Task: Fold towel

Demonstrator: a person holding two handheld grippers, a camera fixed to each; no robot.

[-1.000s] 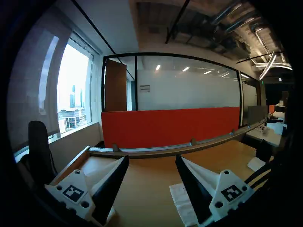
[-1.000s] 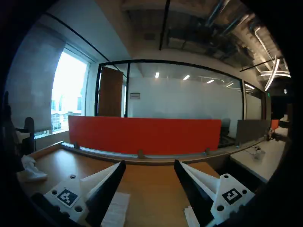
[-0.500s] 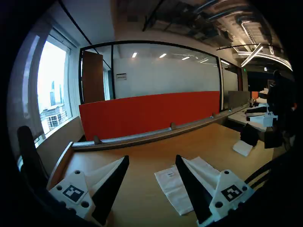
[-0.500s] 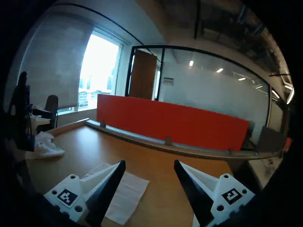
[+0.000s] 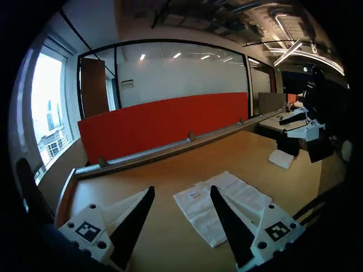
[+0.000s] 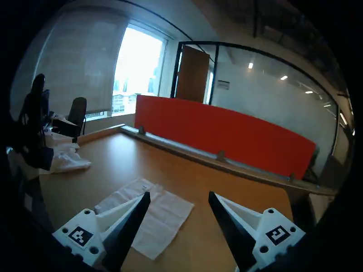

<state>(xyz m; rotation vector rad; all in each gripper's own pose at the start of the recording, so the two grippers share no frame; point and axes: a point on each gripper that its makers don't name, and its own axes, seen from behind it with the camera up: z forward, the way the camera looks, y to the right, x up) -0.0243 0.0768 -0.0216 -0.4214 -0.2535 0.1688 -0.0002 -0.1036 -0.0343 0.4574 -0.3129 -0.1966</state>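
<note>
Plainly, both pairs of fingers stand apart with nothing between them. The left gripper [image 5: 182, 188] is held over the near edge of the desk [image 5: 181, 165], and its right finger crosses the white towel [image 5: 195, 208], which lies flat and slightly skewed to that edge. The right gripper [image 6: 179, 195] faces the same towel [image 6: 168, 217], its left finger over it. Bare wood surrounds the towel on every side. A red divider [image 5: 168, 118] closes the far edge. A small folded cloth [image 5: 281, 158] lies well apart toward the right edge, and a crumpled cloth [image 6: 68, 161] toward the left.
</note>
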